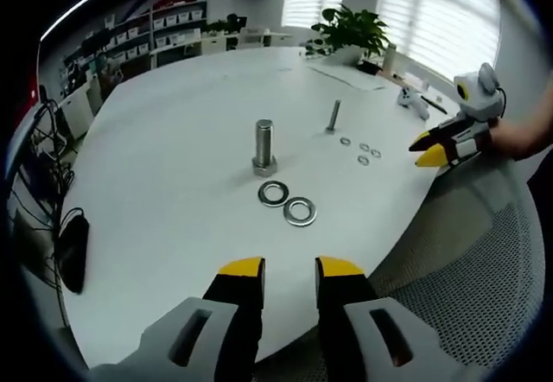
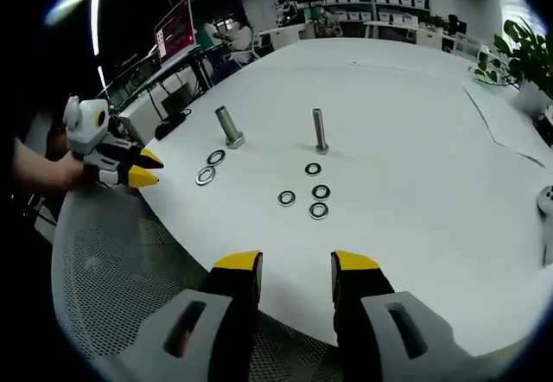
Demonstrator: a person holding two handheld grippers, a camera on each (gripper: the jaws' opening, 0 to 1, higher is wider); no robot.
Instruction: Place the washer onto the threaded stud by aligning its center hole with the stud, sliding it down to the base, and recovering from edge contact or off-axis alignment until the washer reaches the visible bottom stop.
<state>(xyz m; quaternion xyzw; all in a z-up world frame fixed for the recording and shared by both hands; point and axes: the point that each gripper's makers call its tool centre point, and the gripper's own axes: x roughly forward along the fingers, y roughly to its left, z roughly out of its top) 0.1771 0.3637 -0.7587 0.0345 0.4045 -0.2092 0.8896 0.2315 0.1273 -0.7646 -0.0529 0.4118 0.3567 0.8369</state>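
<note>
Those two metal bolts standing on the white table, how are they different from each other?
The thick bolt is stout with a wide hex base; the thin bolt is slender with a small base. Two large washers lie by the thick bolt, while four small washers lie by the thin bolt. Both stand head-down on the table, with no washer on either yet.

Two large washers [image 1: 287, 202] lie flat and side by side before my thick upright stud [image 1: 263, 147]. Four small washers [image 2: 309, 191] lie scattered near the thin stud [image 2: 319, 131], which also stands upright, bare.
</note>
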